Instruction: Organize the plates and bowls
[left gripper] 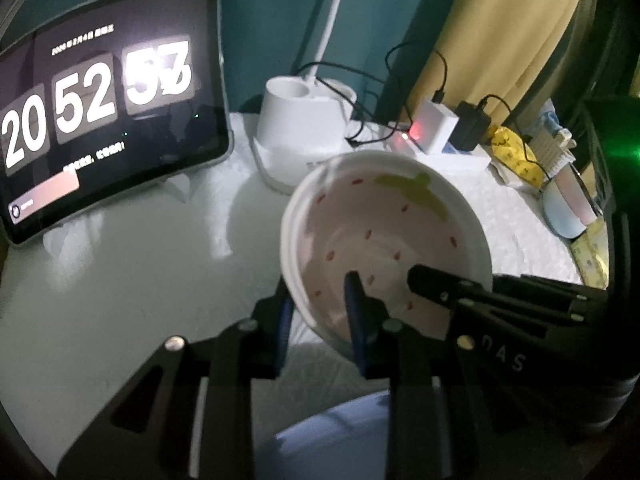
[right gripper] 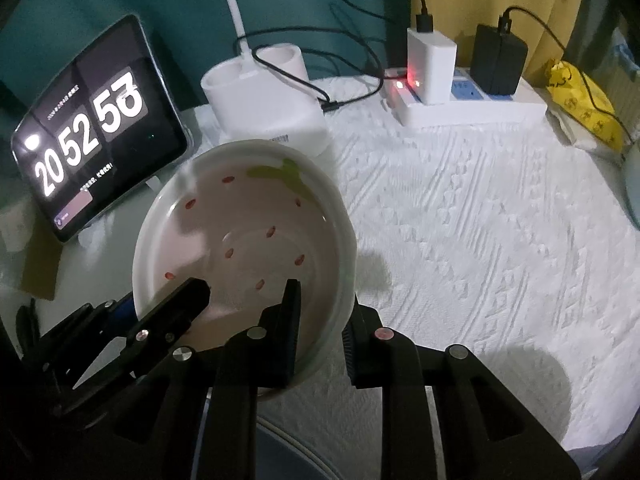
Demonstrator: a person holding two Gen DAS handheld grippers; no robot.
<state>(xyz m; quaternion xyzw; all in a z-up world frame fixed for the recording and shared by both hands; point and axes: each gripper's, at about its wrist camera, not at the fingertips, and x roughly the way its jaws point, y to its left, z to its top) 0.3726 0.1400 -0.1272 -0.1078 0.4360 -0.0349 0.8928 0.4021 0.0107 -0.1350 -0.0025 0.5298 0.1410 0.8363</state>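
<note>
Left gripper (left gripper: pixel 320 312) clamped on near-left rim of strawberry-pattern bowl (left gripper: pixel 384 240), one finger inside, one outside. Right gripper (right gripper: pixel 320 332) grasps the same bowl (right gripper: pixel 248 240) at its near-right rim, likewise straddling the wall. Bowl tilted, held above the tabletop (right gripper: pixel 460 240). Behind: tablet clock (right gripper: pixel 92 136), white lamp base (right gripper: pixel 264 96), power strip (right gripper: pixel 472 108) with chargers.
</note>
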